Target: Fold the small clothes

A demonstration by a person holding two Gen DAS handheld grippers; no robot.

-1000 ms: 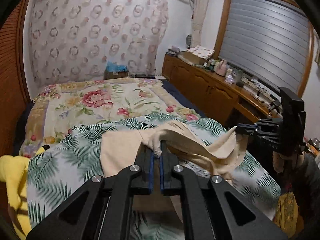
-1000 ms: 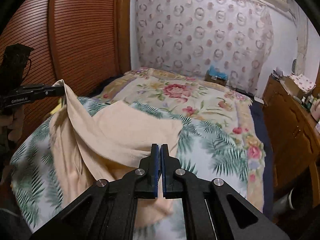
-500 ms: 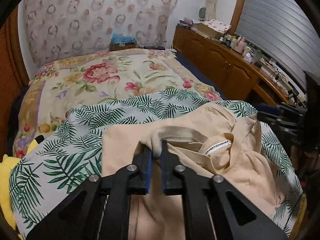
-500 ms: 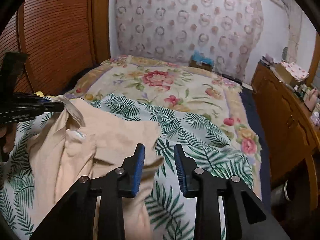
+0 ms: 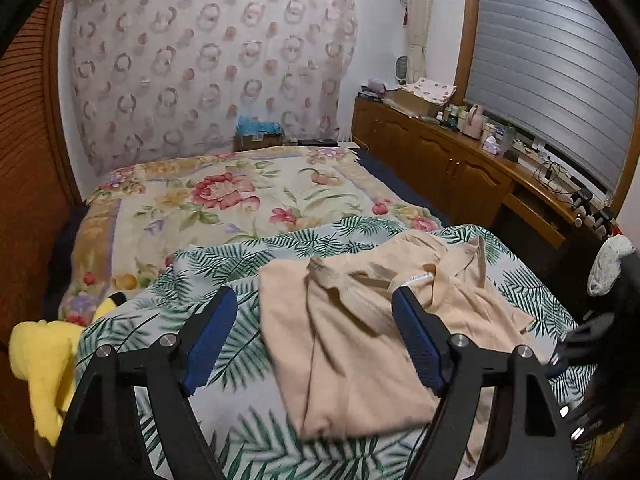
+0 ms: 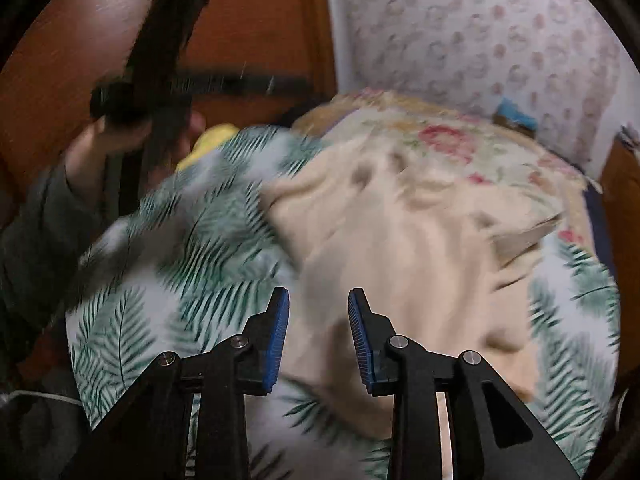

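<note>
Bedroom, palm-print sheet on bed | L gripper jaws wide apart, holding nothing | R gripper jaws apart, blurred | peach top crumpled flat on sheet, betw/ahead of L fingers | yellow plush left | floral blanket beyond | cabinets far right

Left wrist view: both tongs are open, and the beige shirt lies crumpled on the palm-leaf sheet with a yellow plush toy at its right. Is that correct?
Not quite. The left wrist view shows the yellow plush toy at the left edge of the bed, not at the right. The rest holds: the left tongs and right tongs are open, and the beige shirt lies crumpled on the palm-leaf sheet.
</note>
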